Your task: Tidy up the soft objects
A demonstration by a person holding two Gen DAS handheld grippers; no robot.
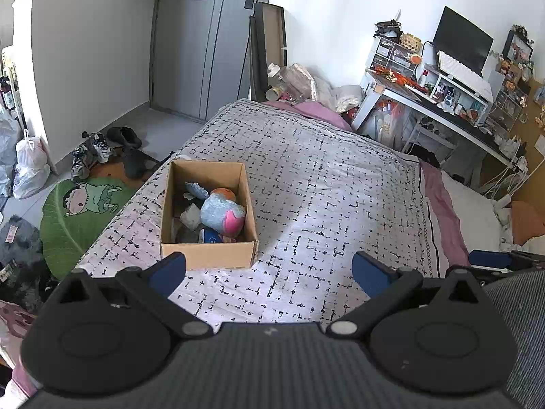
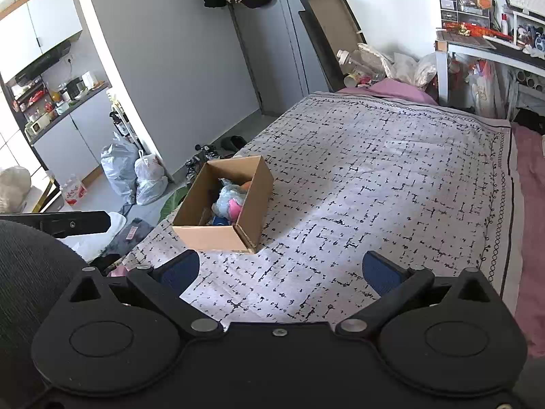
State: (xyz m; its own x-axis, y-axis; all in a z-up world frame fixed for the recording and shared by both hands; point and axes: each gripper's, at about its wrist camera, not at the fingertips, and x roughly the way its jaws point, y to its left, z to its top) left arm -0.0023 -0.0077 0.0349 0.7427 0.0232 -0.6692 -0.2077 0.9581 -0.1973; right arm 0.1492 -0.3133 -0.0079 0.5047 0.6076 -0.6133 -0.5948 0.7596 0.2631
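On the floor at my far left lie a green leaf-shaped rug (image 1: 73,220) and a heap of shoes (image 1: 92,155), and next comes the cardboard box (image 1: 207,255) on the bed's patterned quilt (image 1: 323,184), holding a blue plush toy (image 1: 221,214) among other soft things (some too jumbled to name). My left claw (image 1: 269,272) hangs just short of the box with fingers spread wide and nothing between them, and my right claw (image 2: 281,272) is likewise spread and bare over open quilt, the box ahead to its left. Farthest right stands a cluttered desk (image 1: 453,109) beside the bed.
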